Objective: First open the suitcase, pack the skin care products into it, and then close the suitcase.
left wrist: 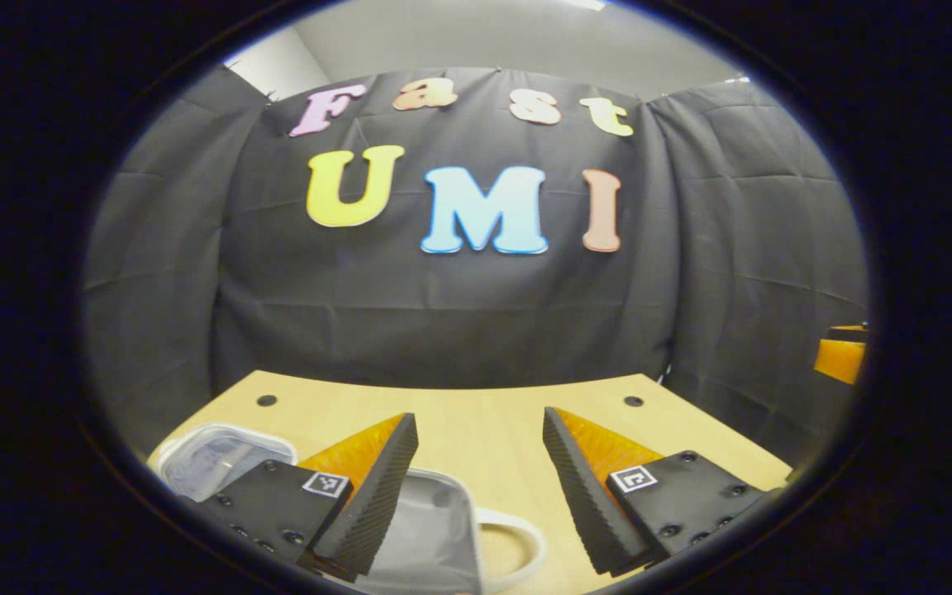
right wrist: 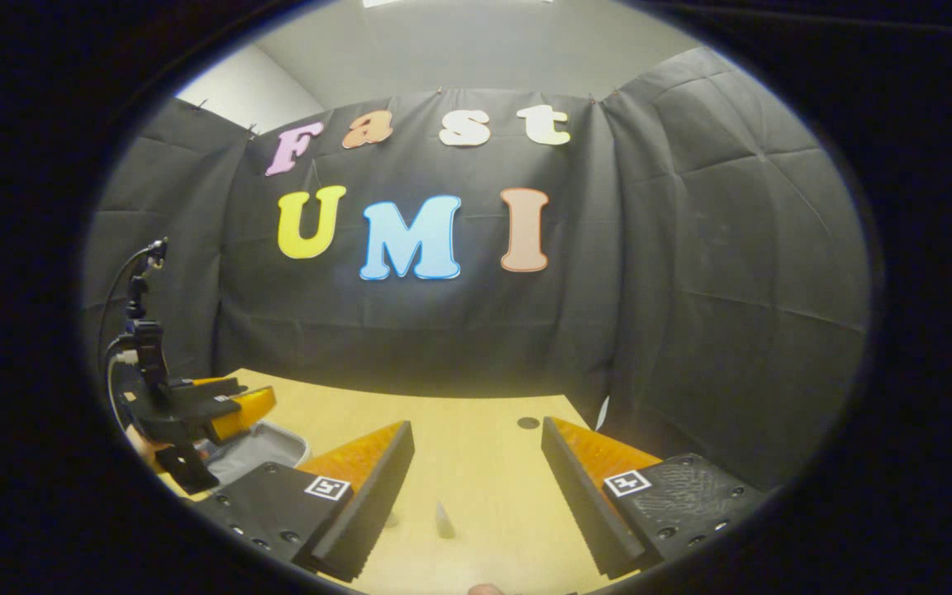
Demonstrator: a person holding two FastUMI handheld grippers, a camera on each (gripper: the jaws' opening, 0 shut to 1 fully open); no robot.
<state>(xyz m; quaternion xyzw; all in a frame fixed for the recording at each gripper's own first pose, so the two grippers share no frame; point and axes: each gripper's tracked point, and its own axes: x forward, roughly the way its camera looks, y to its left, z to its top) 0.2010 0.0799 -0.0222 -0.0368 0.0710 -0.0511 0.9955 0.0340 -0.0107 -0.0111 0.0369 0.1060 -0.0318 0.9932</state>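
The suitcase (left wrist: 430, 529) is a small grey case with a white rim and a white handle (left wrist: 525, 541). It lies on the wooden table (left wrist: 484, 430), under and just beyond my left finger. My left gripper (left wrist: 479, 416) stands open above the table with nothing between its fingers. In the right gripper view, the left gripper (right wrist: 232, 405) hangs over the grey suitcase (right wrist: 265, 454) at the far left, with a hand behind it. My right gripper (right wrist: 476, 424) is open and holds nothing. A small pale pointed item (right wrist: 443, 521) lies on the table between its fingers; what it is I cannot tell.
A clear plastic container (left wrist: 224, 454) sits at the table's left, beside the case. The table has dark round holes (left wrist: 633, 401) near its far edge, and black cloth walls close it in. The right gripper's body (left wrist: 841, 357) shows at the far right.
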